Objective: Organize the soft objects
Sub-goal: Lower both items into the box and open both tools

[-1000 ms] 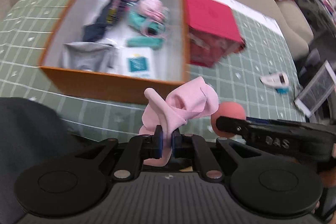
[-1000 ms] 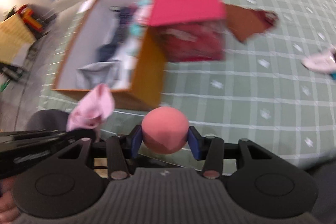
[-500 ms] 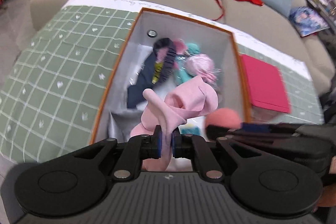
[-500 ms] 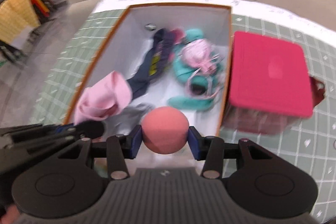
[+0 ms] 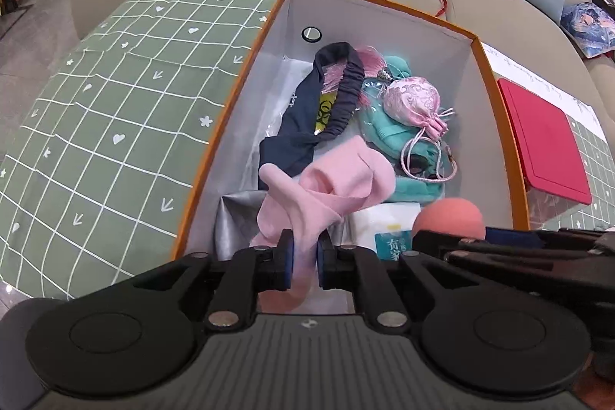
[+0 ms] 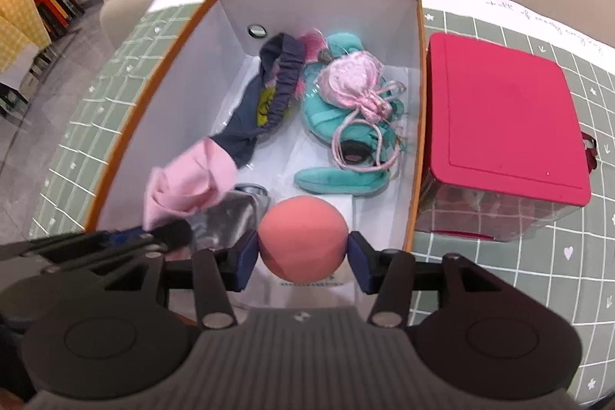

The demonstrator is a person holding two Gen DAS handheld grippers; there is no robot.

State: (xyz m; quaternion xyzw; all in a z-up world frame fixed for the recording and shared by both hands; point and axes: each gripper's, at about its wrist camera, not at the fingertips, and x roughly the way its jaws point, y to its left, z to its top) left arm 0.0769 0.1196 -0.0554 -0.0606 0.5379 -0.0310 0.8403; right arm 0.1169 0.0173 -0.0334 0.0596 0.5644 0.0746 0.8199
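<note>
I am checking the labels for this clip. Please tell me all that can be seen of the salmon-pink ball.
The salmon-pink ball is round, matte and smooth, foam-like, with no print or seam showing. It sits between the blue pads of the right gripper, whose jaws are opening; both pads still appear to touch its sides. It hangs over the near end of the orange box, above a white packet, beside the pink cloth.

Both my black two-finger tongs point steeply down, side by side: left tongs [image 5: 303, 258] and right tongs [image 6: 303, 262], jaws opening.
</note>
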